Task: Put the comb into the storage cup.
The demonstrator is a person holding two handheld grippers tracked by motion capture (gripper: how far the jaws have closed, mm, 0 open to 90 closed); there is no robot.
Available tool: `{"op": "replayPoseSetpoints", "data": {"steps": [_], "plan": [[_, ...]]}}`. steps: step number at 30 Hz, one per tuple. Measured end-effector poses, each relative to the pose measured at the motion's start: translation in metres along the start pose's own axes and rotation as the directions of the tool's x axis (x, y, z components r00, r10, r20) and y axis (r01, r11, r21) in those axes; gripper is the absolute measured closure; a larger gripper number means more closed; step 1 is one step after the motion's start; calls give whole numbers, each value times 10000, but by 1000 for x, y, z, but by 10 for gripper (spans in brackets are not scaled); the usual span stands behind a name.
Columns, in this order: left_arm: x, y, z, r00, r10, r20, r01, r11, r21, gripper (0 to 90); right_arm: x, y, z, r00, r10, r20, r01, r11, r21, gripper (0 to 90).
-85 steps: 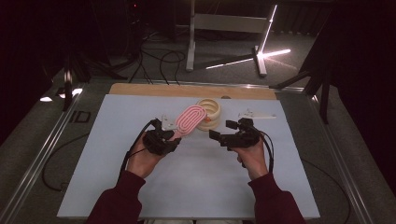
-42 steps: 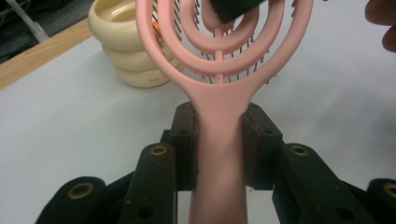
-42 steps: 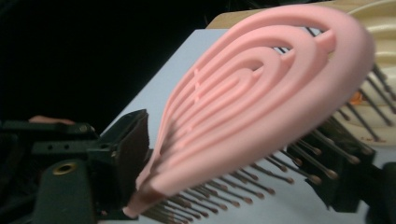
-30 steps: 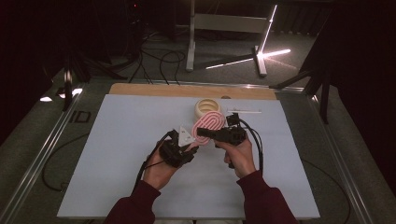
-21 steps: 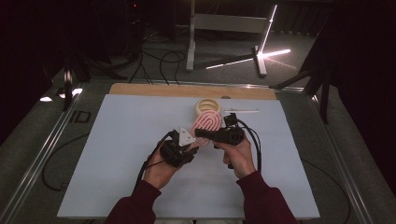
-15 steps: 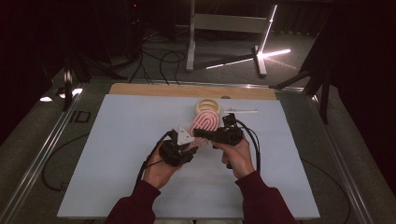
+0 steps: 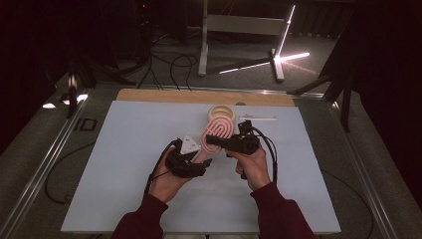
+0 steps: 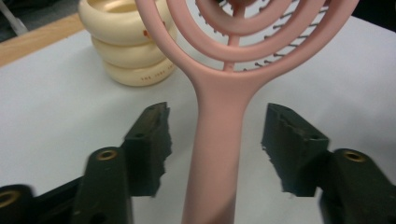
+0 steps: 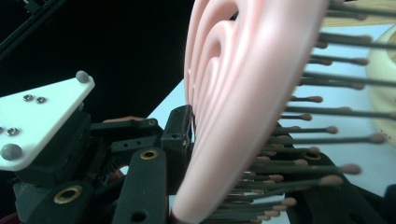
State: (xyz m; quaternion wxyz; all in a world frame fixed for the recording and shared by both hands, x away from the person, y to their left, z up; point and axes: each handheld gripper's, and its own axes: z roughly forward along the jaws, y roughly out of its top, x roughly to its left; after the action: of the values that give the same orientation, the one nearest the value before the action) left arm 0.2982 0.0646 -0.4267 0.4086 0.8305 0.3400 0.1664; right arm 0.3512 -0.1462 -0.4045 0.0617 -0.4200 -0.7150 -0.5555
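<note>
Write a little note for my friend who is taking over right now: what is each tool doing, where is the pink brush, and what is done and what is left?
Left tool: its jaws have just been opening; they stand apart on either side of the pink brush handle, not touching it.
Right tool: shut on the brush head, one jaw on its smooth back and the other among the bristles.
The brush is held above the white mat, just in front of the stack of cream rings.
Done: the brush has passed from the left tool to the right.
Left: probably draw the left tool clear, then carry the brush where it belongs.
</note>
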Motion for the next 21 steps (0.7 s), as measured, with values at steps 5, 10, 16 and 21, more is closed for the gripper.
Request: {"op": "replayPoseSetpoints", "data": {"steps": [5, 10, 16, 21], "plan": [[1, -1, -7, 9990, 31, -440, -46, 9995, -323, 185, 1, 1, 1, 10000, -76, 40, 76, 10000, -1, 635], [9, -5, -16, 9982, -329, -496, 286, 9959, -854, 141, 4, 2, 2, 9997, -230, 69, 230, 9997, 23, 635], [21, -12, -27, 9980, -409, -488, 349, 9925, -1175, 34, 6, 6, 1, 9993, -369, 92, 368, 9993, 49, 635], [31, -20, -33, 9959, -641, -641, 555, 9901, -1287, 4, 6, 8, 1, 9989, -435, 149, 434, 9990, 48, 635]]}}
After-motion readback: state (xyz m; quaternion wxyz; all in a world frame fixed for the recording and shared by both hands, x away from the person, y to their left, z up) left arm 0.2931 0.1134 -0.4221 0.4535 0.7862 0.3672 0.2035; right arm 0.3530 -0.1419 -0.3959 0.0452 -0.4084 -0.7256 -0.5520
